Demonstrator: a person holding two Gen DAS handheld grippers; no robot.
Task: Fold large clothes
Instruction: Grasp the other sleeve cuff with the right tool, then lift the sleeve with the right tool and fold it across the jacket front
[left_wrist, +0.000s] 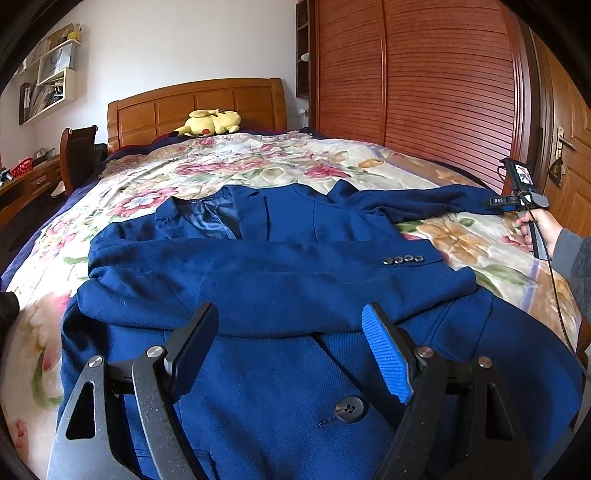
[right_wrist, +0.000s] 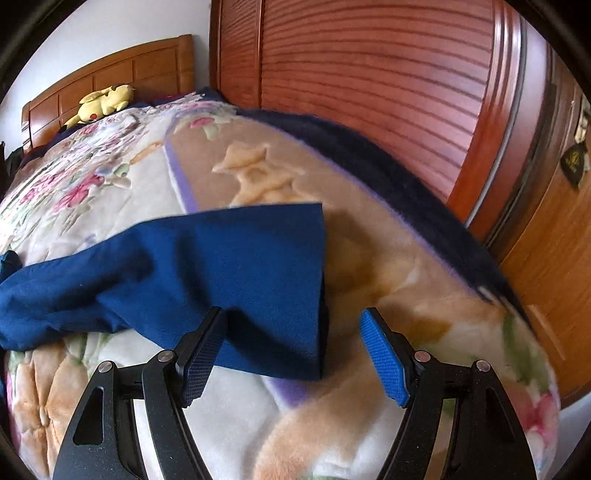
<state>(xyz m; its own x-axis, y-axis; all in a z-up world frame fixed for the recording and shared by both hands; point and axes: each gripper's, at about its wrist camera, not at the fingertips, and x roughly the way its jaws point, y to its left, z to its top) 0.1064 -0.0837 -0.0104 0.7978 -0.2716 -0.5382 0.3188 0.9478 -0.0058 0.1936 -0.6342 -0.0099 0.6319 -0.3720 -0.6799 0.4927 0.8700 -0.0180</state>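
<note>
a wooden-headboard bed (left_wrist: 195, 107) with floral blanket (left_wrist: 258, 162) sits beside a louvred wardrobe (left_wrist: 424, 92), white walls (left_wrist: 166, 44).

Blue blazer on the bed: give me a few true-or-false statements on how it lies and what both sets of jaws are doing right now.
1. The blue blazer lies on a floral blanket. True.
2. One sleeve is folded across the blazer's front. True; its cuff buttons show.
3. The right gripper is clamped on the other sleeve's cuff. False: its jaws are open, around the cuff's lower edge.
4. The left gripper holds the blazer's hem. False: its jaws are open, above the front.
5. A yellow plush toy lies by the headboard. True.
</note>
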